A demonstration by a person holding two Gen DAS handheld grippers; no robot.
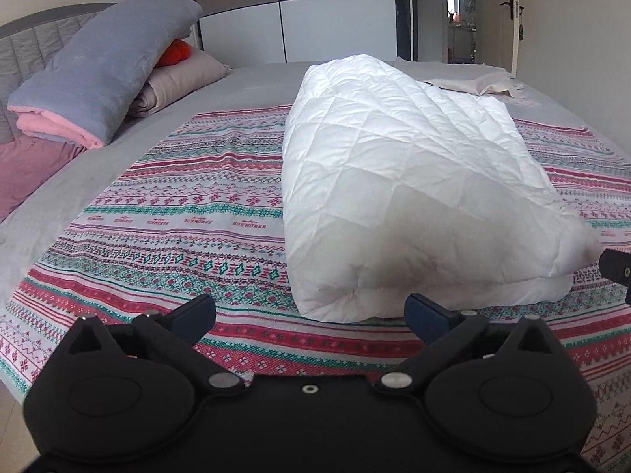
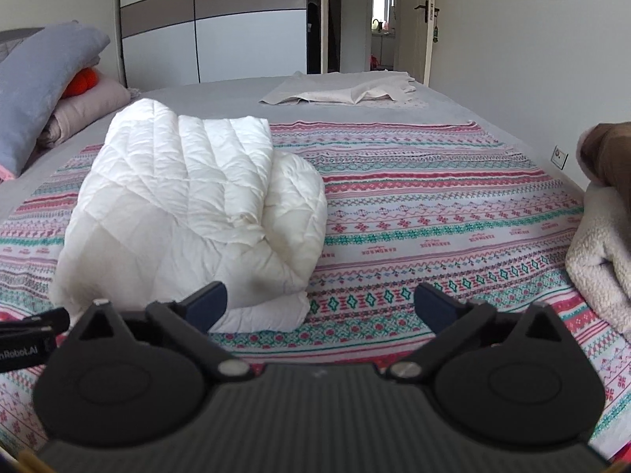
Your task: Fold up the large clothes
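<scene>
A white quilted duvet [image 1: 398, 181] lies folded into a thick bundle on the patterned striped bedspread [image 1: 177, 205]. In the right wrist view the same duvet [image 2: 185, 213] sits left of centre on the bedspread [image 2: 434, 213]. My left gripper [image 1: 309, 313] stands open just short of the bundle's near end, with nothing between its fingers. My right gripper [image 2: 321, 305] is open too, its left finger [image 2: 207, 303] in front of the bundle's near corner, nothing gripped. The right gripper's tip [image 1: 615, 268] shows at the right edge of the left wrist view, and the left gripper's body [image 2: 27, 335] at the left edge of the right wrist view.
Folded grey-and-pink blankets [image 1: 98, 75] and a pillow [image 1: 181, 79] are stacked at the bed's head on the left. A flat beige cloth [image 2: 347, 92] lies at the far side. A cream fleecy blanket [image 2: 603, 252] sits at the right edge. A wardrobe [image 2: 213, 23] and door [image 2: 424, 19] stand behind.
</scene>
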